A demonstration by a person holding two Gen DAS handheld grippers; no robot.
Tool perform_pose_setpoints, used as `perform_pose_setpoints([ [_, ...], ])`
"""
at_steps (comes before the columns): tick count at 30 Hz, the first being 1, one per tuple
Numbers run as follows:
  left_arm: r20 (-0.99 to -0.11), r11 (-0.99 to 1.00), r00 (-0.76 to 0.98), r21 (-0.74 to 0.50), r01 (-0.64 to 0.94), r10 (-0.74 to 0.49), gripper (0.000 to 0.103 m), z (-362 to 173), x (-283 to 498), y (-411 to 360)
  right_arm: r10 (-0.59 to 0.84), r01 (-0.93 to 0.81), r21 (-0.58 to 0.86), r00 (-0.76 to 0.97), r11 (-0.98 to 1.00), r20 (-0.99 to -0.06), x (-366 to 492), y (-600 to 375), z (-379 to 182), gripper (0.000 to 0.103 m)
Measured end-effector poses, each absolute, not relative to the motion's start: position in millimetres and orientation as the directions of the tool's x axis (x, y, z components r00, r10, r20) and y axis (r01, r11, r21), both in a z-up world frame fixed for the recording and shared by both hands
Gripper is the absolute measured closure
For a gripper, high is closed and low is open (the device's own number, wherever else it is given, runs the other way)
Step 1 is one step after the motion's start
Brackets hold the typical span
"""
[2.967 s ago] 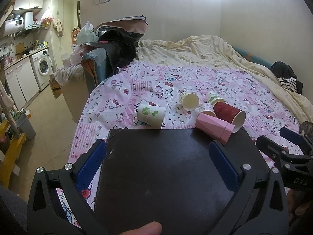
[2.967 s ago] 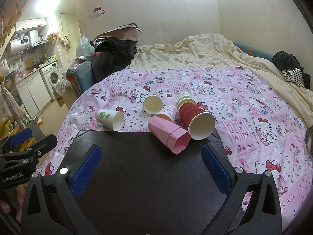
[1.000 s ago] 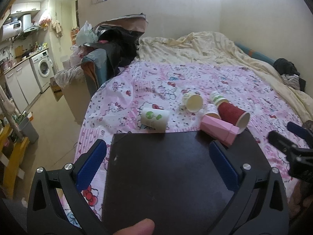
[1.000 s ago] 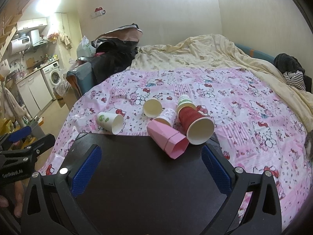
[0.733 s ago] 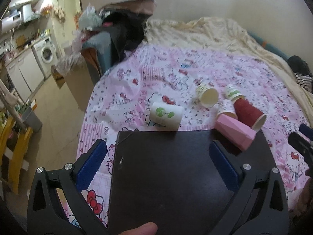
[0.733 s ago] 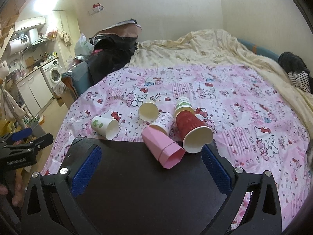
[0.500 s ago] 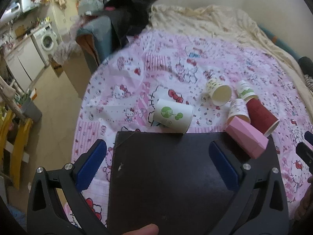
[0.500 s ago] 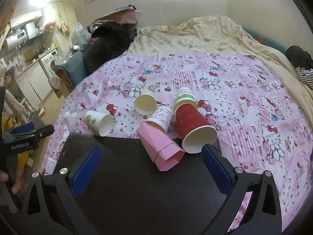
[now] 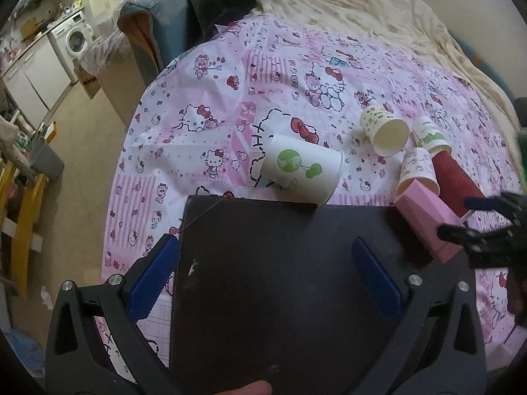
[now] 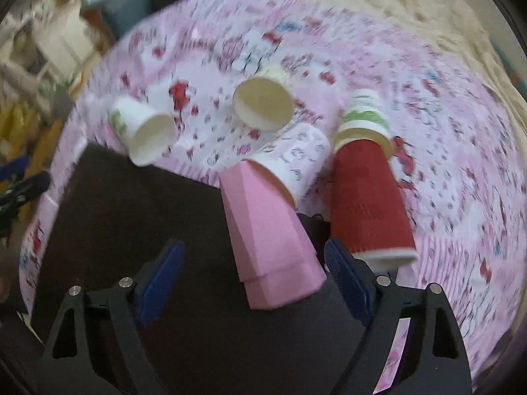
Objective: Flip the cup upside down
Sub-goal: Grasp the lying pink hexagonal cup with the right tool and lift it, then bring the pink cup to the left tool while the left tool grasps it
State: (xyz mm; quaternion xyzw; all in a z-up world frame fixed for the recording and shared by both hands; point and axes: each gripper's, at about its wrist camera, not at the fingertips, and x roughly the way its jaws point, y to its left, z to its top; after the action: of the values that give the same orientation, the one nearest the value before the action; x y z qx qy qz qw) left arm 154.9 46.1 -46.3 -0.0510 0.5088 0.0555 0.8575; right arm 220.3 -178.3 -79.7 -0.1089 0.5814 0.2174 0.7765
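1. Pink cup (image 10: 270,247) lies on its side, rim toward the camera, half on the dark board (image 10: 148,230) at the bed's near edge; its base is tucked into a white printed cup (image 10: 296,161).
2. Right claw (image 10: 253,270) points steeply down over the pink cup; its jaws are closing, with the cup's rim end between the blue pads (image 10: 346,273); the pads are not yet pressing on it; view blurred.
3. Red cup (image 10: 369,204) lies just right of the pink cup, its base in a green-banded cup (image 10: 362,118).
4. White cup with green print (image 9: 301,168) lies on its side at the board's far edge; a cream cup (image 9: 383,130) lies further right on the pink bedsheet (image 9: 280,75).
5. Left claw (image 9: 263,276) hangs spread wide above the board; nothing between its pads.
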Motion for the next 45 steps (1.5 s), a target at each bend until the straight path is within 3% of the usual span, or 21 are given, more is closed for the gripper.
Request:
perform_pose_setpoints([
  [9, -0.874, 0.987, 0.484, -0.047, -0.155, 0.034, 0.0, -42, 149, 50, 0.011, -0.532, -0.036, 0.085, 0.846, -0.996, 246, -147, -131, 0.019],
  [11, -0.872, 0.987, 0.489, -0.05, -0.155, 0.033, 0.0, -40, 146, 50, -0.036, -0.544, -0.082, 0.095, 0.835, -0.995, 243, -144, -140, 0.022],
  [13, -0.868, 0.988, 0.495, -0.041, -0.151, 0.039, 0.0, -39, 143, 49, -0.043, -0.536, -0.088, 0.096, 0.84, -0.994, 239, -146, -143, 0.035],
  [19, -0.854, 0.991, 0.519, -0.039, -0.13, 0.035, 0.0, -29, 131, 47, 0.097, -0.459, 0.07, 0.036, 0.885, -0.995, 201, -165, -140, 0.035],
  [24, -0.846, 0.99, 0.533, -0.051, -0.13, 0.026, 0.0, -21, 120, 48, 0.303, -0.236, 0.291, 0.017, 0.927, -0.953, 141, -198, -130, 0.035],
  [33, -0.847, 0.991, 0.53, -0.042, -0.128, 0.033, 0.0, -23, 86, 47, 0.391, -0.139, 0.383, 0.038, 0.913, -0.92, 56, -194, -124, 0.035],
  [40, -0.866, 0.983, 0.501, -0.083, -0.162, 0.01, 0.0, -37, 59, 51, 0.429, -0.089, 0.422, 0.072, 0.902, -0.9, 50, -183, -130, 0.033],
  [43, -0.869, 0.983, 0.494, -0.085, -0.164, 0.007, 0.0, -41, 53, 52, 0.473, -0.072, 0.469, 0.075, 0.88, -0.878, 50, -188, -126, 0.021],
  [45, -0.883, 0.982, 0.47, -0.084, -0.171, 0.006, 0.0, -45, 53, 51, 0.47, -0.076, 0.465, 0.087, 0.882, -0.878, 50, -192, -120, 0.021],
])
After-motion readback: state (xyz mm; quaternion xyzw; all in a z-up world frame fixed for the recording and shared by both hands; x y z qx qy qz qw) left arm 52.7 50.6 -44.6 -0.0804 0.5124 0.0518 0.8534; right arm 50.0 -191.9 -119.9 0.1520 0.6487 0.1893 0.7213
